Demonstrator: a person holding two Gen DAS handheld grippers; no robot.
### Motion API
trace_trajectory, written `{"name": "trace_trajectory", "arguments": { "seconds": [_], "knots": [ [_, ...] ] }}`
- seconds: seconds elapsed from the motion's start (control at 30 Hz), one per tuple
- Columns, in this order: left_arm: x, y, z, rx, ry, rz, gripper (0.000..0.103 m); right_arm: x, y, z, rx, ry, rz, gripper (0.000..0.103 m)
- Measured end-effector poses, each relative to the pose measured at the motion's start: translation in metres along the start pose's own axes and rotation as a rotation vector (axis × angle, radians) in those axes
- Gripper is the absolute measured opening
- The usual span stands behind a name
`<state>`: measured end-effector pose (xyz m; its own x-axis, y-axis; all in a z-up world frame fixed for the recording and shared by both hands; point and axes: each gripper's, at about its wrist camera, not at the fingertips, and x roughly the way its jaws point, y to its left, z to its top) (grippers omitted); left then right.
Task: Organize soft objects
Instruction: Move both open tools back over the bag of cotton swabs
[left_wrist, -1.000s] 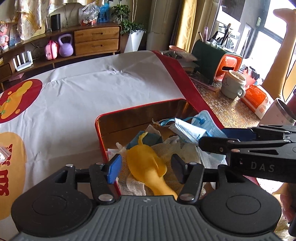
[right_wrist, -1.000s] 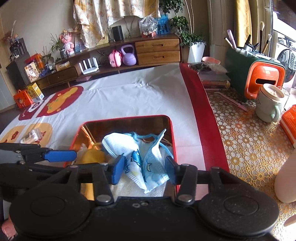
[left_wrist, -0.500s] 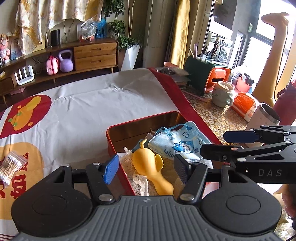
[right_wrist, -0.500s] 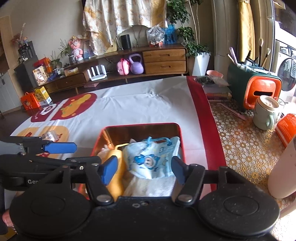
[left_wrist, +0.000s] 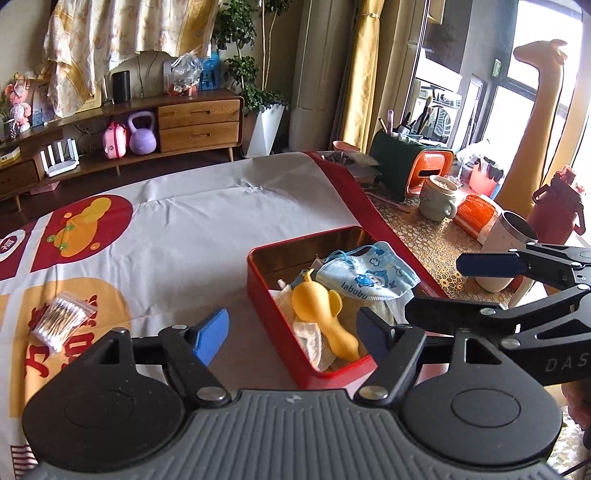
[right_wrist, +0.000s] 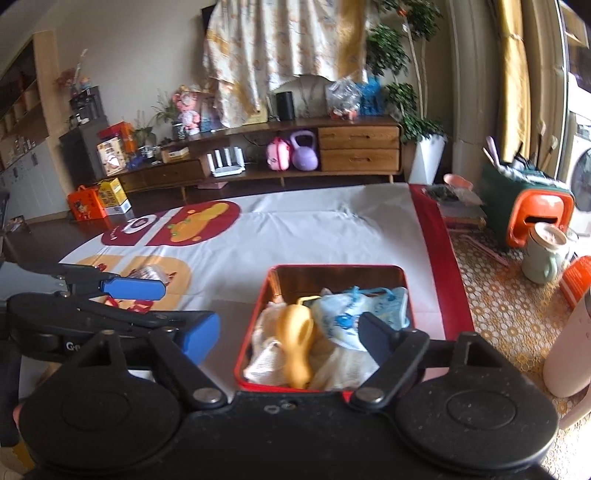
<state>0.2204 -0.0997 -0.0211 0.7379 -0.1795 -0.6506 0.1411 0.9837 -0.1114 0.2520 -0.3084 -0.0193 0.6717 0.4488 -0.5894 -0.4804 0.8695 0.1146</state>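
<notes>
A red tin box (left_wrist: 266, 317) (right_wrist: 255, 314) stands on the white mat. It holds a yellow rubber toy (left_wrist: 321, 314) (right_wrist: 299, 343), a blue child's face mask (left_wrist: 369, 277) (right_wrist: 354, 314) and white mesh cloth (left_wrist: 310, 336) (right_wrist: 266, 354). My left gripper (left_wrist: 291, 332) is open and empty, above the box's near left side. My right gripper (right_wrist: 288, 339) is open and empty, above the box's near end. Each gripper shows from the side in the other's view: the right (left_wrist: 491, 266), the left (right_wrist: 133, 288).
A bag of cotton swabs (left_wrist: 62, 317) (right_wrist: 151, 273) lies on the mat to the left. To the right, on the patterned table, stand a mug (left_wrist: 437, 199) (right_wrist: 543, 254), a white cup (left_wrist: 506, 251), an orange pack (left_wrist: 476, 214) and a green-orange holder (left_wrist: 410, 166).
Both grippers have pulled up and back from the box. The mask, which hung between the right gripper's fingers, now lies in the box. The left gripper has shifted left.
</notes>
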Motion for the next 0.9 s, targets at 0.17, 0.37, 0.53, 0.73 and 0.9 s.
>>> {"name": "trace_trajectory", "arguments": {
  "seconds": [0.17, 0.37, 0.53, 0.73, 0.9],
  "knots": [
    [-0.02, 0.023, -0.01, -0.021, -0.008, 0.036, 0.085, -0.005, 0.027, 0.001, -0.065, -0.012, 0.022, 0.09],
    [-0.038, 0.058, -0.021, -0.05, -0.012, 0.07, 0.089, 0.0, 0.06, 0.005, -0.119, -0.016, 0.063, 0.097],
    [-0.051, 0.089, -0.028, -0.084, -0.03, 0.093, 0.102, 0.011, 0.087, 0.01, -0.162, -0.012, 0.101, 0.1],
    [-0.057, 0.128, -0.035, -0.117, -0.034, 0.142, 0.102, 0.03, 0.113, 0.018, -0.194, 0.008, 0.134, 0.1],
    [-0.058, 0.156, -0.042, -0.123, -0.054, 0.191, 0.102, 0.052, 0.132, 0.028, -0.209, 0.034, 0.165, 0.1]
  ]
}}
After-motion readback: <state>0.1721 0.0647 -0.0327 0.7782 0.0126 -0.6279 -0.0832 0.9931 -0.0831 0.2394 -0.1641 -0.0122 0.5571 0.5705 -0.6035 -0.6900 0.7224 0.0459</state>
